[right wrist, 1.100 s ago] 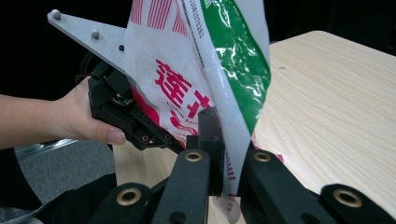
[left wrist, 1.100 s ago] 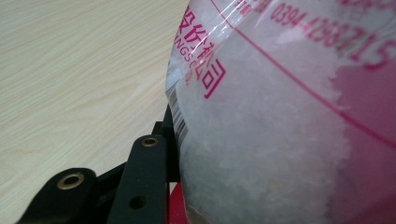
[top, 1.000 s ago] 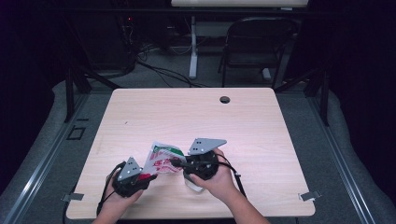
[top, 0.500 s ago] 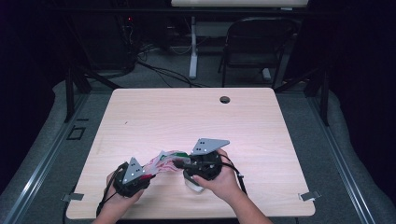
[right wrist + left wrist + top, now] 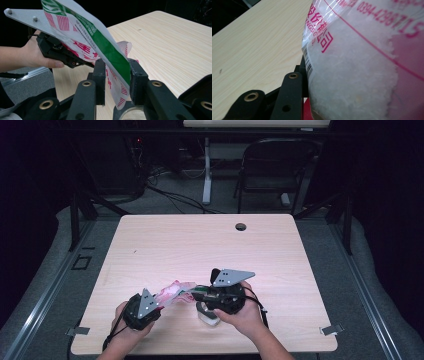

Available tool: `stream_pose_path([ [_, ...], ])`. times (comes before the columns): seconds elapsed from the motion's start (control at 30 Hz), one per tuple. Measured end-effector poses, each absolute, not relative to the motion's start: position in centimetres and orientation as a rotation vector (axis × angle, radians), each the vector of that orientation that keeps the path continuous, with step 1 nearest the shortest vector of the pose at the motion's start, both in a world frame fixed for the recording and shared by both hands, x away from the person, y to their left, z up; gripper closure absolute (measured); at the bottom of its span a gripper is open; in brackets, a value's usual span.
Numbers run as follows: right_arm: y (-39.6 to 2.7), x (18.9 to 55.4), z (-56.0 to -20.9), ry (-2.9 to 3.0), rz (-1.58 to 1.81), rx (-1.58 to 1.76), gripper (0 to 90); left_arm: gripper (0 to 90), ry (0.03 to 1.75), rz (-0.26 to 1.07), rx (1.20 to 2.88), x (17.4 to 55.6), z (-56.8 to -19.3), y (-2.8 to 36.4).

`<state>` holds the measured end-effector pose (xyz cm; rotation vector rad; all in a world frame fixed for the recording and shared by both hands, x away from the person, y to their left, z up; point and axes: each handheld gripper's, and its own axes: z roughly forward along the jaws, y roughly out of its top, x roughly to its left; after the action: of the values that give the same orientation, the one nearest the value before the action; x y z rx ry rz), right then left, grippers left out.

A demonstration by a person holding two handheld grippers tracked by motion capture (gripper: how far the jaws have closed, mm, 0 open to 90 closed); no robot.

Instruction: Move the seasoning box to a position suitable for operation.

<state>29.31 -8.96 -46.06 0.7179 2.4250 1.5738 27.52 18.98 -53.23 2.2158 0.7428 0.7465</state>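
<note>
Bag [image 5: 176,292] of white grains is hanging above the table [image 5: 200,245] near its front edge, stretched btwn 2 grippers. Right gripper [image 5: 116,75] is pinching its green edge; left gripper [image 5: 150,302] is gripping the other end, prob. tipping it toward 1 jar [image 5: 207,314] below.

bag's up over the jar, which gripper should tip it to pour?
Probably left. The left gripper holds the bag at its full end; the right gripper pinches the end above the jar.
</note>
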Motion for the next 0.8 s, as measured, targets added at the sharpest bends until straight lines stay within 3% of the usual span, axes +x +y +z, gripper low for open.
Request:
stream_pose_path([
  [0.27,-9.7,29.1,-45.9,2.405,1.552,0.721,63.9,68.4,0.726,0.807,2.240,27.5,-53.1,18.8],
  [0.57,-10.2,28.5,-45.2,2.354,1.573,0.698,45.1,68.5,0.725,0.831,2.261,28.0,-53.3,18.6],
  [0.8,-10.4,28.4,-45.0,2.338,1.570,0.696,45.0,68.6,0.724,0.868,2.281,28.2,-53.5,18.4],
])
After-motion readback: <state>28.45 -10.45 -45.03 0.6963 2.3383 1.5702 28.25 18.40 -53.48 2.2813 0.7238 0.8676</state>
